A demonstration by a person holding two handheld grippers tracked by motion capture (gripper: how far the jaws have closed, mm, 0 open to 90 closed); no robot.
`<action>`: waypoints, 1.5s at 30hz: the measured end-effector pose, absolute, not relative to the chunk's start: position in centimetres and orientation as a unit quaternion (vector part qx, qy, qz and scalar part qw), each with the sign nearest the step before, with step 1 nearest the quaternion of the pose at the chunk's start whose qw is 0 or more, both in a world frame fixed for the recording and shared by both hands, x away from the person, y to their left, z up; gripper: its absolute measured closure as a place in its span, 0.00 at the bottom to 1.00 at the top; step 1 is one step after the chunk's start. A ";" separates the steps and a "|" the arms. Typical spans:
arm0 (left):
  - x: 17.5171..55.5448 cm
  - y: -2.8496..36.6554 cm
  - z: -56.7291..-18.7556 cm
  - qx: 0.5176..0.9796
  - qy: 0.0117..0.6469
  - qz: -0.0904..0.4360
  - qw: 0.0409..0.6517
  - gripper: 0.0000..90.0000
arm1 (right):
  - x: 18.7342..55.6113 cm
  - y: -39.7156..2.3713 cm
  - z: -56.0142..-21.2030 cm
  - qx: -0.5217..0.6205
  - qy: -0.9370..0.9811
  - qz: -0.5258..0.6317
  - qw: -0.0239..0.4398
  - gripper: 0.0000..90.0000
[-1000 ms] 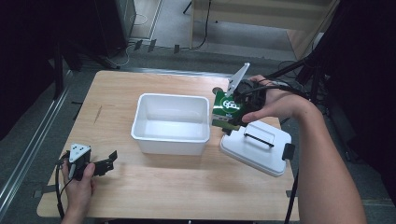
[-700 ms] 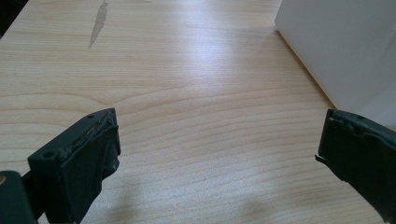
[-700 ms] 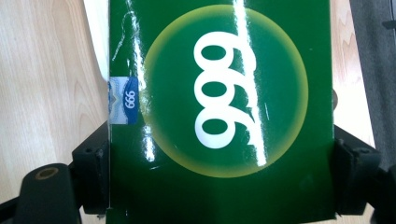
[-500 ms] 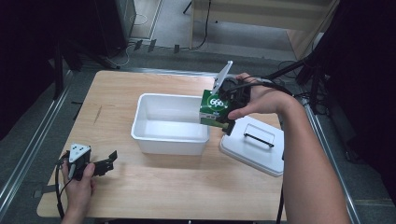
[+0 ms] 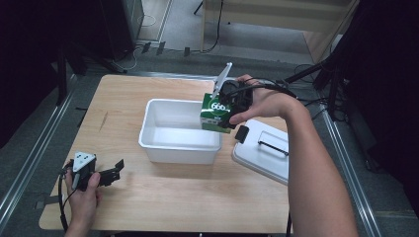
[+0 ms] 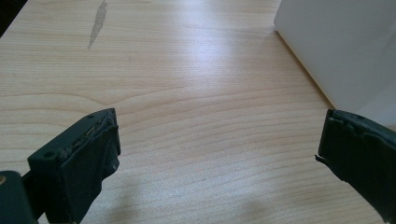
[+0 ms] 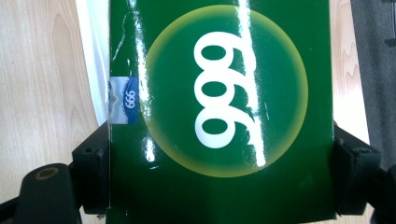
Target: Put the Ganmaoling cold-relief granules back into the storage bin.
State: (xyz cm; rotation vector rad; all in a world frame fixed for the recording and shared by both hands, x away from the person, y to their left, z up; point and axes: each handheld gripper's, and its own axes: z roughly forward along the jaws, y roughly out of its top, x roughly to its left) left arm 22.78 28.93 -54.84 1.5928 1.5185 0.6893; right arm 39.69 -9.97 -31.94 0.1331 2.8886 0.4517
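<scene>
A green box with a white "999" in a yellow ring is held in the air over the right rim of the white bin. My right gripper is shut on the box, one jaw on each side of it. My left gripper rests near the table's front left corner, open, with bare wood between its jaws. The bin's white wall stands ahead and to the right of it.
The bin's white lid with a dark handle lies on the table right of the bin. The wooden table ends at metal rails on both sides. Cables and dark stands crowd the floor beyond the far edge.
My right gripper has carried the green box leftward from above the lid to the bin's right rim. The left gripper has stayed put.
</scene>
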 end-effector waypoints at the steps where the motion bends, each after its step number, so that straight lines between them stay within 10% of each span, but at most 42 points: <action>1: 22.8 28.9 -54.8 0.631 0.602 0.273 0.406 0.00 | 39.7 -9.8 -32.0 0.046 0.981 0.154 0.107 0.18; 45: 22.8 29.1 -54.8 0.626 0.604 0.270 0.412 0.00 | 41.3 -5.3 -37.2 0.014 0.987 0.133 0.093 0.18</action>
